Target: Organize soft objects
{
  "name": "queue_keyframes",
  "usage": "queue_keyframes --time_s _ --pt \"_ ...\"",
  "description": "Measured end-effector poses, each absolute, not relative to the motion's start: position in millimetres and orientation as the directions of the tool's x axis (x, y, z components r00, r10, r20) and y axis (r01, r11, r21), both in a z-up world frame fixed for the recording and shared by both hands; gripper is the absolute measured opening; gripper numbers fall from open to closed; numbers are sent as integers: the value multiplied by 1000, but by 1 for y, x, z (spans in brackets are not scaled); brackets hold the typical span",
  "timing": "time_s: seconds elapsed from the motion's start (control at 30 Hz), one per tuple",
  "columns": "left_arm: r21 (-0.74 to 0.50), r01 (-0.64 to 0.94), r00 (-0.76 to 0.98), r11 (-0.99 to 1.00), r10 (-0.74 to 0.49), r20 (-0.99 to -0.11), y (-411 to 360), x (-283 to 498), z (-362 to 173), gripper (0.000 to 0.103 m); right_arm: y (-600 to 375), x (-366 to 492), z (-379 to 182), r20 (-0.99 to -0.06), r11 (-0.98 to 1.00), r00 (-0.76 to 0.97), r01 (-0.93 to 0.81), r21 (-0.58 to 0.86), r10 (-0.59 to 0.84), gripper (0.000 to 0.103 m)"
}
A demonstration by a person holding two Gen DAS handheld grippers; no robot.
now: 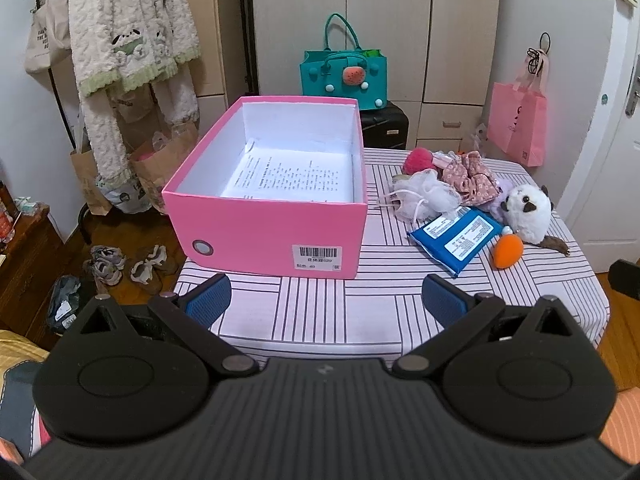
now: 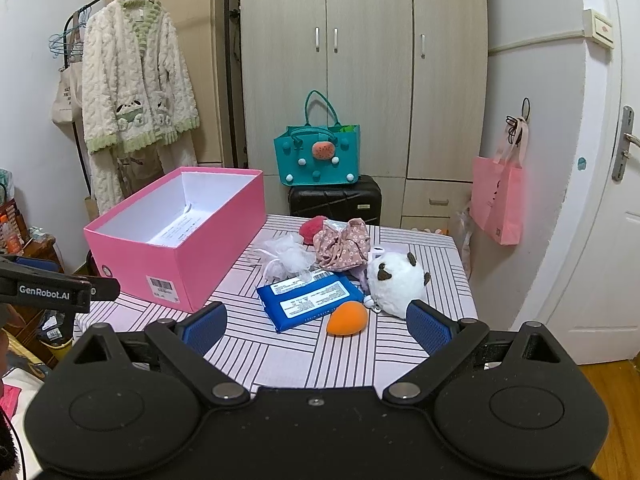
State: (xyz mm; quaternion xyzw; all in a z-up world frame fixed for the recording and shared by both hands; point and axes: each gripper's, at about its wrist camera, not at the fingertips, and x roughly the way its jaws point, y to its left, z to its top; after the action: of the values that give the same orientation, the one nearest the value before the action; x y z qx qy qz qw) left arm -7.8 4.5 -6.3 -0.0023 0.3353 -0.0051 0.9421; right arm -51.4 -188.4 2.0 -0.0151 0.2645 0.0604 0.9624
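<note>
**Right gripper nearer the pile; box sits left**

Both grippers spread wide, holding nothing. Orange sponge (image 2: 346, 318) lies just ahead of the right gripper (image 2: 316, 322), between its fingers, near the desk's (image 2: 280, 364) front edge. Left gripper (image 1: 326, 300) faces the open pink box (image 1: 268, 236), at the desk's left edge. Judged: right hand picks first.

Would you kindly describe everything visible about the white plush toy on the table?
The white plush toy is round and fluffy, with dark brown ears and face patches and a small metal clasp at its base. It lies on the striped tablecloth, at the right end of the pile, against the floral fabric, close to the orange sponge and the blue packet.
</note>
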Motion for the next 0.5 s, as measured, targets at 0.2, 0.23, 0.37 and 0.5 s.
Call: queue_keyframes --time_s 0.2,0.23,0.37,0.5 --pt "-6 12 776 1000 -13 -630 6 -8 -7 103 -188 -51 1 -510 992 853 -126 4 111 98" --pt "-5 14 777 1000 -14 -630 5 -9 -8 103 -188 -51 2 -511 992 852 -127 3 110 98" --pt "2 22 780 1000 -16 -626 3 -10 -8 103 -188 -51 1 -514 992 851 -125 2 108 98" --pt "-9 28 798 1000 -28 -602 3 -12 -6 103 -190 -53 3 -508 993 855 -122 4 107 98"
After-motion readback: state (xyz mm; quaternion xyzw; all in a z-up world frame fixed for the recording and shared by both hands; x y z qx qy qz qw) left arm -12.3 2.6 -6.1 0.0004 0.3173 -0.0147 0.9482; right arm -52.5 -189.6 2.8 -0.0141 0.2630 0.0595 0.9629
